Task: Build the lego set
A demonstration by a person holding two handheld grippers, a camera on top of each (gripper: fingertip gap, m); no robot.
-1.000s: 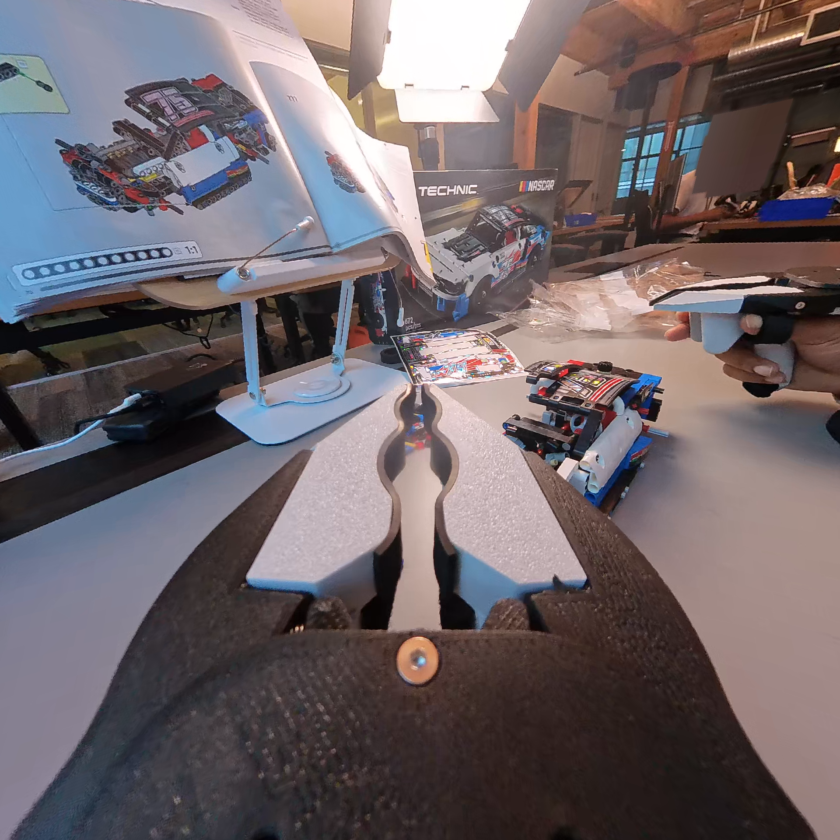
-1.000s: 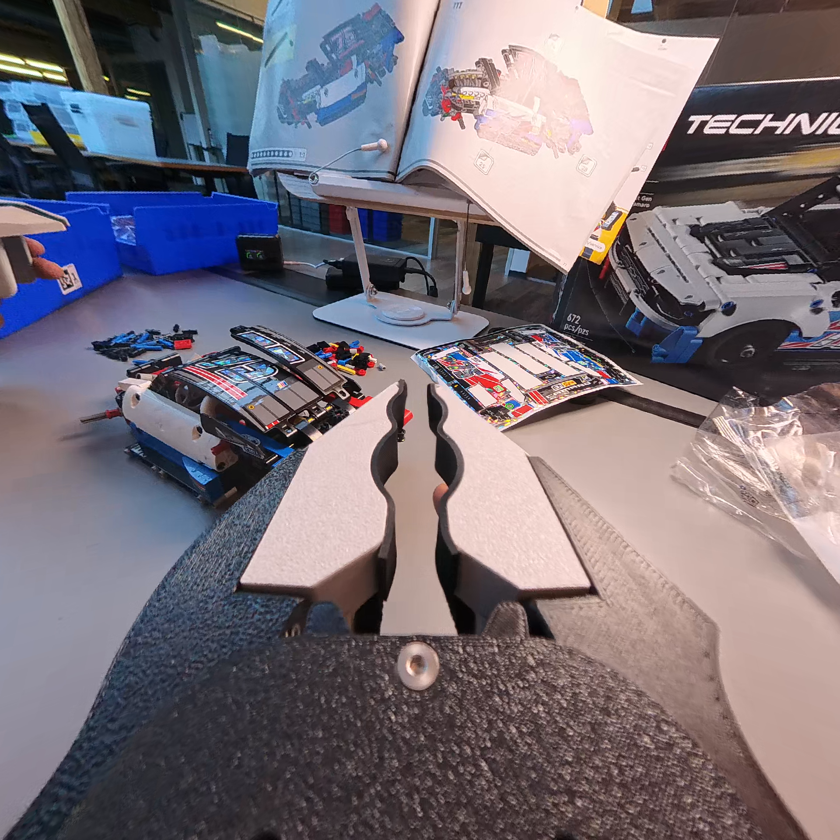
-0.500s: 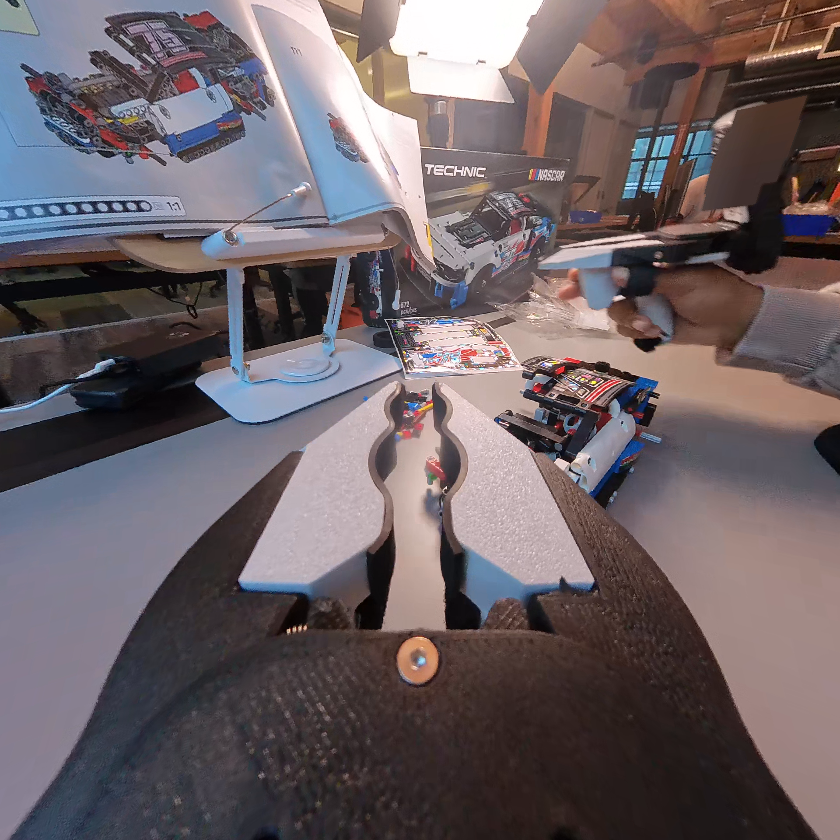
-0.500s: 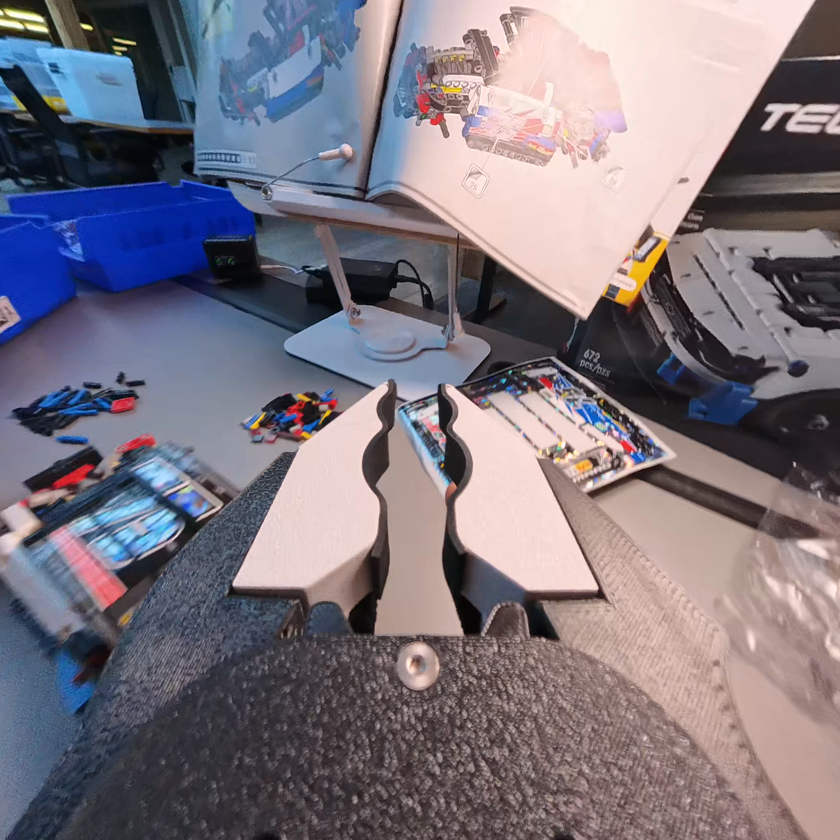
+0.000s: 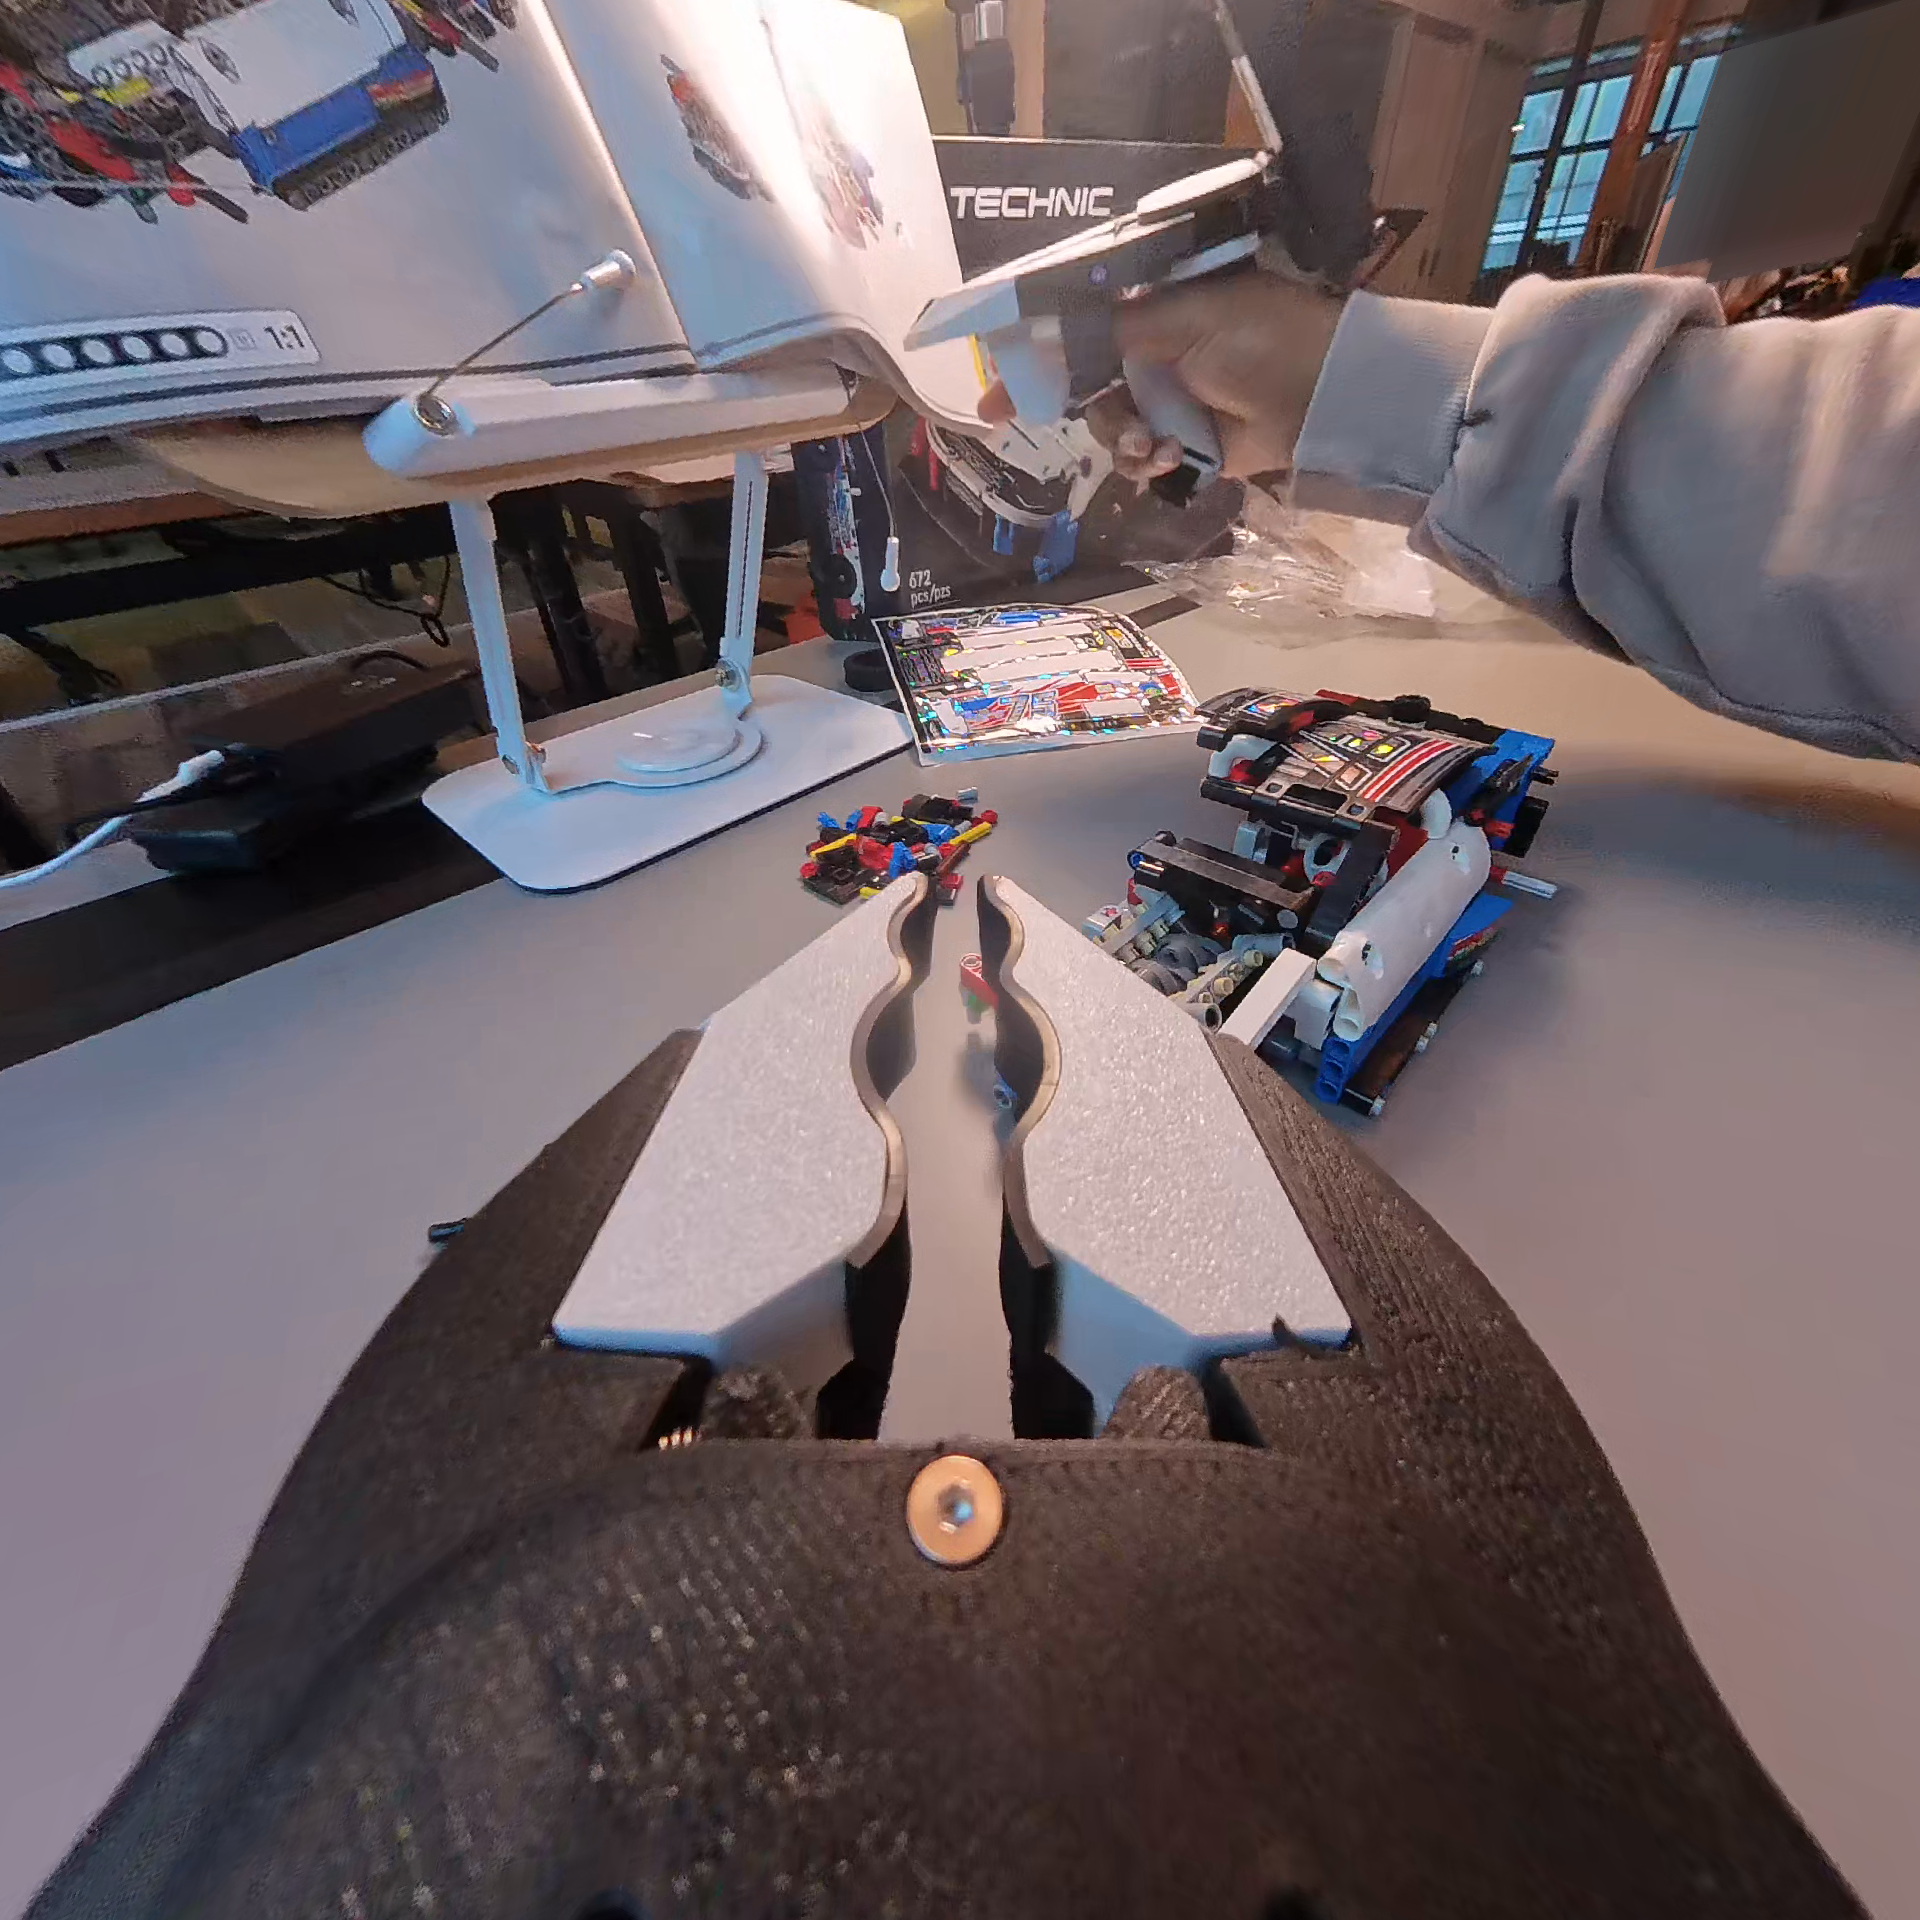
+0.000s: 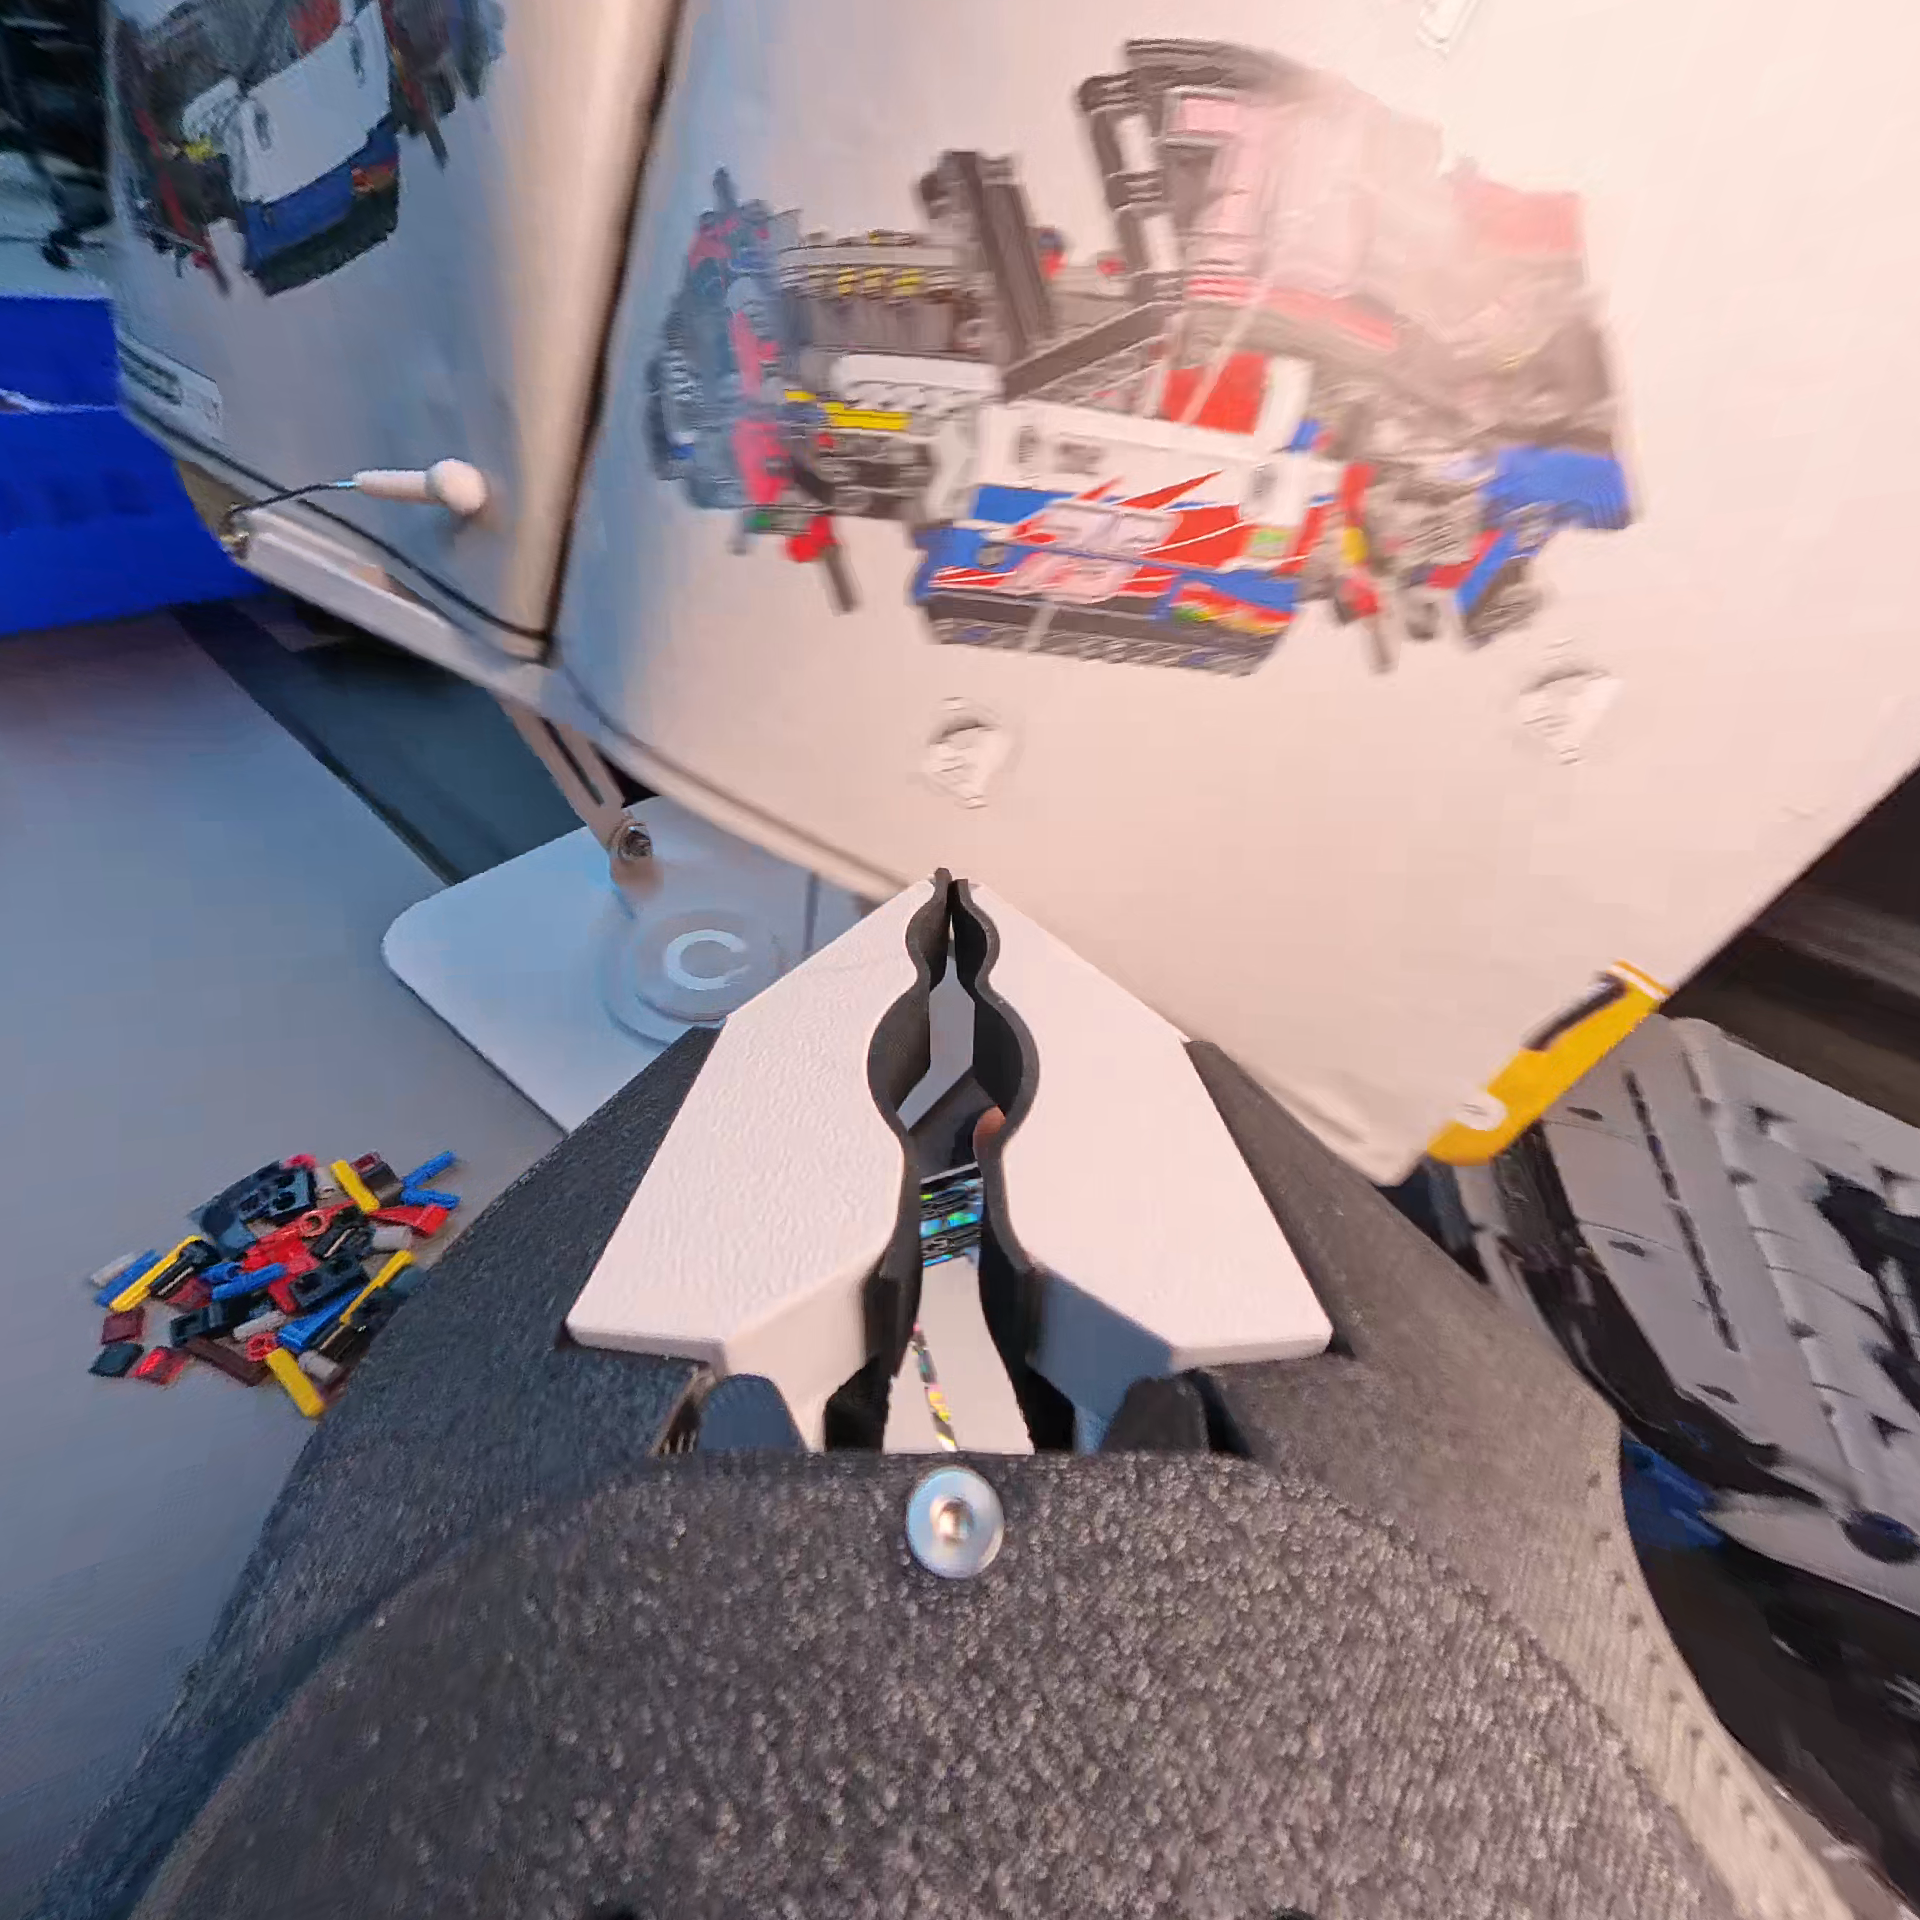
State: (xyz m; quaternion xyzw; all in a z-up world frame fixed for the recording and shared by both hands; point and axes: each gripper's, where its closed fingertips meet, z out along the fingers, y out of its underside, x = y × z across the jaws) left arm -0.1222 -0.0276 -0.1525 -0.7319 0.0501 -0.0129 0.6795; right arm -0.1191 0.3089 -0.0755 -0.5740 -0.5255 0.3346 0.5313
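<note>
grey table [image 5: 312,1091] | wooden posts [image 5: 1423,125] | blue-lit windows [image 5: 1558,135] at rear right

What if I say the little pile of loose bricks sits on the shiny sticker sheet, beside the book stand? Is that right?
No. The pile of loose bricks lies on the bare table, just short of the sticker sheet, beside the book stand. The left wrist view shows it.

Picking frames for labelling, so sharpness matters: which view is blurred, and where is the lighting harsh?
Right wrist view: motion blur smears the instruction booklet and box; its page looks washed out at the upper right. Left wrist view: mostly sharp on the lego car and loose pieces, with wide-angle bending at the edges.
</note>
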